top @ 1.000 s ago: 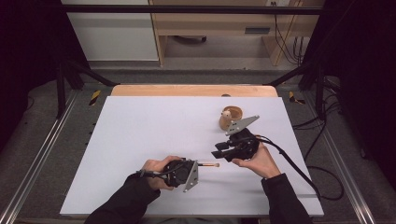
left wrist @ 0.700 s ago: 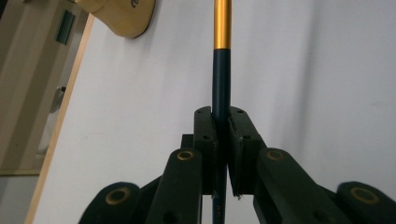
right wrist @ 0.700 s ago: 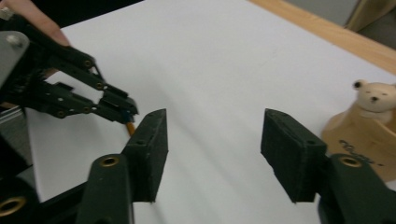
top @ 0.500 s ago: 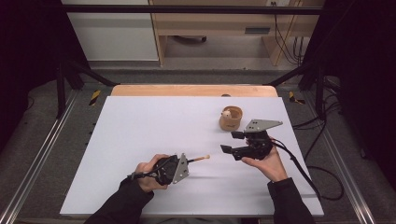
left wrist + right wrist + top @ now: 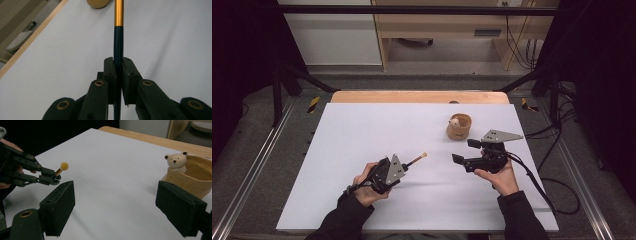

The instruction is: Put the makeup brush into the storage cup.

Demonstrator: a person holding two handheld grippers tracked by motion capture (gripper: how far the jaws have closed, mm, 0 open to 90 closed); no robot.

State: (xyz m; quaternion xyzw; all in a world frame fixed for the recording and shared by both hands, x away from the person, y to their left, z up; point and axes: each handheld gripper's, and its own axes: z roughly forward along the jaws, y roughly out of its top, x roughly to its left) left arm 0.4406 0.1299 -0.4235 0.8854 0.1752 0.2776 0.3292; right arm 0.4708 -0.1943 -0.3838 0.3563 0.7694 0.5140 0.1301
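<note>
High view: the counter [image 5: 362, 130], covered in a white sheet with a wooden edge along its far side, carries everything I am working with. My two forearms come in from the near edge, sleeves dark.

My right hand-held gripper [image 5: 465, 151] sits on the right half of the counter, pointing left, with its grey three-cornered plate on top and its cable trailing off the near right edge. Its jaws have just been opening and now stand wide apart with nothing between them (the right gripper view shows bare white sheet between the two black pads).

Just beyond it, toward the far right, stands the wooden cup [image 5: 459, 127], upright, with a small pale bear figure [image 5: 175, 161] perched on its rim. In the right gripper view the cup sits close behind the right-hand pad; I cannot tell whether they touch.

My left hand-held gripper [image 5: 403, 166] is at the near centre-left, well apart from the right one, clenched on the stick [image 5: 416, 160]. The left gripper view shows the pads pressed on the stick's dark shaft [image 5: 118, 47], which turns gold farther out. Its small yellow ball tip [image 5: 64, 166] points toward the cup, clear of it.
</note>
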